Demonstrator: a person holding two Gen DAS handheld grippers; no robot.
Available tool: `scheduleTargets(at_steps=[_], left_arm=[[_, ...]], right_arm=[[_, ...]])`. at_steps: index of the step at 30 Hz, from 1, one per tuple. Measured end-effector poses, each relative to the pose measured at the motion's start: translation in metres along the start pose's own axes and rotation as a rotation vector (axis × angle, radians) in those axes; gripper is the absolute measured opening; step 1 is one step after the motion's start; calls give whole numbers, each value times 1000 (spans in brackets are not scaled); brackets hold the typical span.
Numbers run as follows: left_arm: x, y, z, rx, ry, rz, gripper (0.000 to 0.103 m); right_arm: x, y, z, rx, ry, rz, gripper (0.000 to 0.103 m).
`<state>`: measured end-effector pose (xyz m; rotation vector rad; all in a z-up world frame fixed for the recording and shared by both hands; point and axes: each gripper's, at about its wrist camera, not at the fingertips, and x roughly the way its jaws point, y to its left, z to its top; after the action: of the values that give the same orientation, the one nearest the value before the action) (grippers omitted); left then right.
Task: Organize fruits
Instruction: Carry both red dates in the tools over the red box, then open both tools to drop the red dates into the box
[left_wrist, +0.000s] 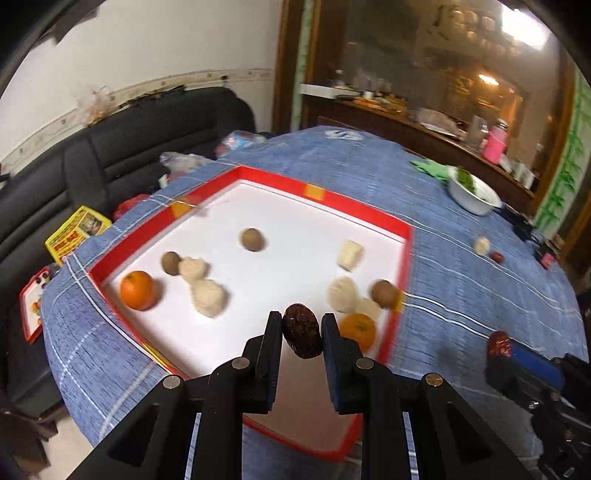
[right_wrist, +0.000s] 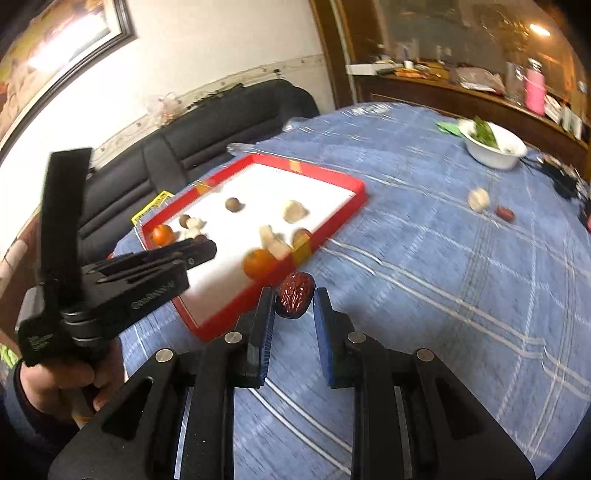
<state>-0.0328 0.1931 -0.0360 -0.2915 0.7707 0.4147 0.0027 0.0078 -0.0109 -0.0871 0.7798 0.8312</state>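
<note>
**Two dates held, tray blurred**

Ahead of our left tool (left_wrist: 302, 320) the red tray (left_wrist: 405, 236) blurs; its near corner hides behind the fingers. Each tool grips a date: left (left_wrist: 302, 330), right tool (right_wrist: 294, 293) its own (right_wrist: 294, 294), over the desk (right_wrist: 424, 295).

Your widest open run is the blue tablecloth (right_wrist: 424, 280) to the right of the red tray (left_wrist: 404, 258); only a pale fruit (right_wrist: 478, 199) and a red date (right_wrist: 505, 213) lie near its far edge, with a white bowl (right_wrist: 495, 147) beyond them. Inside the tray, the white floor is bare through the middle and the near left. Two oranges (left_wrist: 136, 290) (left_wrist: 357, 329), brown balls and pale lumps crowd the left side and the near right corner. The raised red rim blocks any low sideways pass.
</note>
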Motion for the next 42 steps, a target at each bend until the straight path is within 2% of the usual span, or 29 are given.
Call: scheduleTargets(at_steps=[13, 17, 34, 35, 36, 38, 40, 41, 42], left_arm=[[31, 41, 29, -90, 1, 93, 20], [38, 44, 29, -97, 10, 101, 20], [52, 55, 28, -126, 14, 154, 22], [53, 55, 28, -124, 15, 163, 32], [55, 57, 28, -125, 25, 175, 55], [58, 64, 28, -162, 55, 185, 74], [54, 70, 27, -214, 51, 192, 74], [51, 73, 27, -239, 50, 198, 74], [48, 74, 27, -259, 46, 199, 74]], right_arm=[[58, 30, 55, -53, 8, 23, 21], [77, 34, 66, -55, 20, 29, 21], [130, 41, 79, -67, 72, 19, 21], [133, 41, 78, -69, 83, 20, 21], [136, 42, 78, -74, 94, 15, 22], [136, 42, 78, -83, 96, -4, 23], [134, 41, 77, -84, 99, -16, 39], [131, 40, 77, -81, 95, -16, 51], [126, 37, 77, -77, 83, -14, 51]])
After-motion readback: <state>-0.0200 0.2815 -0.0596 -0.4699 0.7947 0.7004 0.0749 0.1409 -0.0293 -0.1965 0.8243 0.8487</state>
